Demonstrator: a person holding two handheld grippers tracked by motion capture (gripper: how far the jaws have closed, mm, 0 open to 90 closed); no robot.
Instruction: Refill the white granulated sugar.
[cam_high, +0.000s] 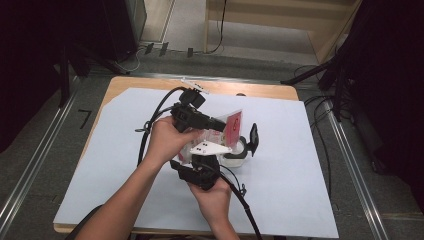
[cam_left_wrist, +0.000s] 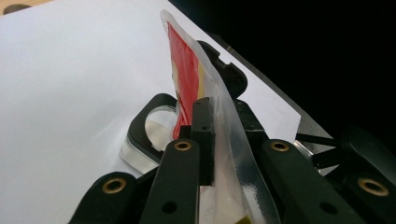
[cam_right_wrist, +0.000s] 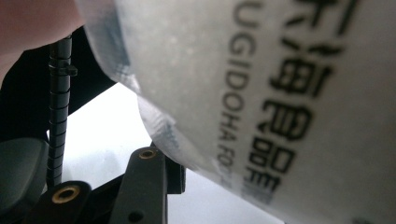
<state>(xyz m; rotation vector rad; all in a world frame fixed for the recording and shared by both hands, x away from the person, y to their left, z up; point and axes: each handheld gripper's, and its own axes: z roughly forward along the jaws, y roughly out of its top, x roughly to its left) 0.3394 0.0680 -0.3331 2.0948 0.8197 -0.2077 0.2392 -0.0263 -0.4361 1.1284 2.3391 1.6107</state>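
Nearest me, I am holding the right gripper (cam_high: 215, 152) low over the white sheet (cam_high: 280, 200), its jaws pointing away toward the pouch (cam_high: 231, 125). In the right gripper view the pouch's pale printed back (cam_right_wrist: 280, 93) is pressing right up over the jaws, but I cannot tell from here whether they are clamping it or just resting against it.

Just beyond, I am keeping the left gripper (cam_high: 220, 125) level, reaching in from the left. Its jaws are clenched on the pouch's clear sealed edge (cam_left_wrist: 219, 135), the film pinched flat between the pads, so the pouch is standing upright above the table with its red printed face (cam_left_wrist: 187, 79) rising ahead.

Farther still, under and behind the pouch, a clear container with a black rim (cam_left_wrist: 149, 135) is sitting on the sheet, its black lid (cam_high: 254, 137) tipped up at the right.

I judge I am working the pouch open over that container. The next move is calling for a firm bite by the right gripper near the seal, then pulling the two grips apart without tipping the contents outside the rim.
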